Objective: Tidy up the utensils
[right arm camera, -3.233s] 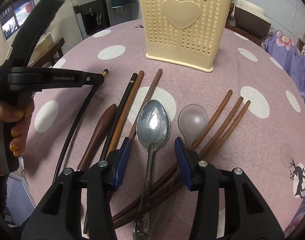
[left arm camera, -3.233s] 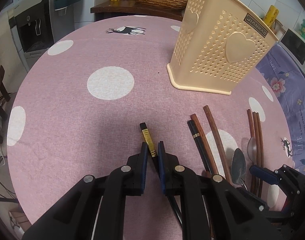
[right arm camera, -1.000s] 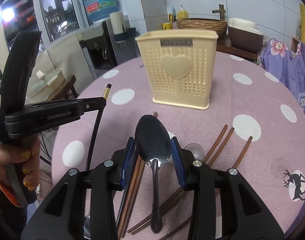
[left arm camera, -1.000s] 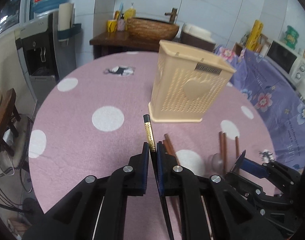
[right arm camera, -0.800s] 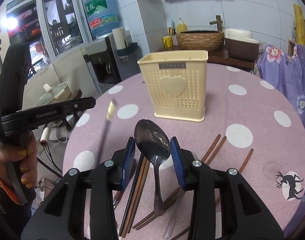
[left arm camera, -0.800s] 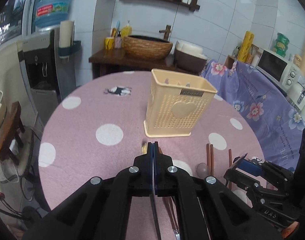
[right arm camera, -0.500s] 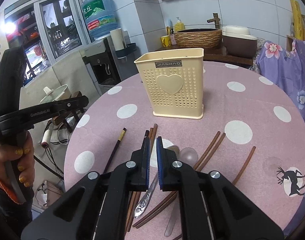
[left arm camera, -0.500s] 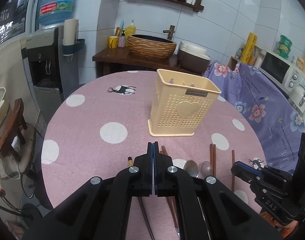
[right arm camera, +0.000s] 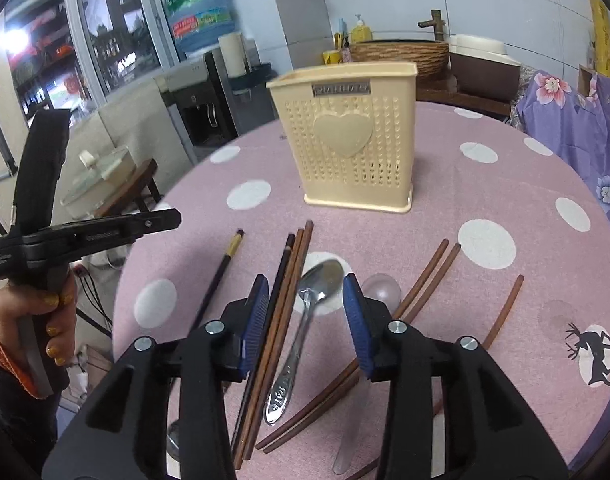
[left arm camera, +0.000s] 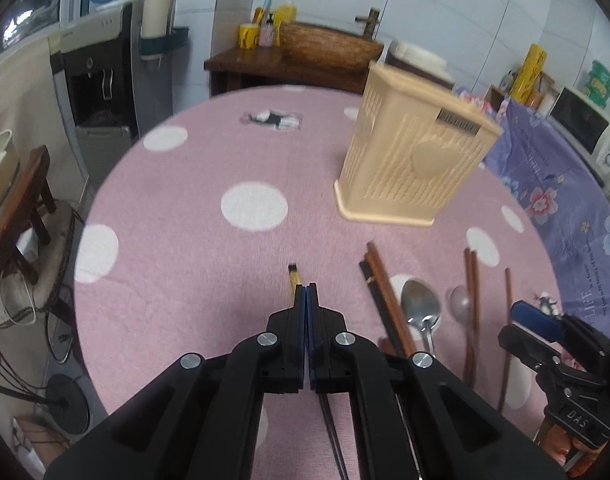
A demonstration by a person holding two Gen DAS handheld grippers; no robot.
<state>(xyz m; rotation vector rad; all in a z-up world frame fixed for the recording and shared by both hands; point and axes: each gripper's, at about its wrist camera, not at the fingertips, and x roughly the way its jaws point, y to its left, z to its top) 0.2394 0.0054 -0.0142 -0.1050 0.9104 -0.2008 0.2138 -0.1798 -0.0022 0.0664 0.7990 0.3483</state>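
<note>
A cream perforated utensil holder [left arm camera: 413, 168] [right arm camera: 345, 148] stands upright on the pink dotted table [left arm camera: 225, 152]. My left gripper [left arm camera: 306, 288] [right arm camera: 173, 218] hovers shut and empty over a black gold-tipped chopstick [left arm camera: 293, 277] [right arm camera: 229, 254] that lies flat on the cloth. My right gripper [right arm camera: 305, 282] hangs above a metal spoon [right arm camera: 319, 280] [left arm camera: 420, 304]. Its jaws are opening, and the spoon rests on the table below them, untouched. A clear plastic spoon [right arm camera: 381, 288] and several brown chopsticks [right arm camera: 295, 280] lie alongside.
More brown chopsticks [right arm camera: 425, 276] fan out right of the spoons. A hand [right arm camera: 33, 320] grips the left tool's handle. A wooden stool [left arm camera: 21, 200] and water dispenser [left arm camera: 101, 92] stand off the table's left edge; a purple flowered cloth [left arm camera: 565, 200] lies right.
The left gripper held the black chopstick raised and the right held the metal spoon; both now lie on the table. The left jaws shut empty; the right shut, then parted.
</note>
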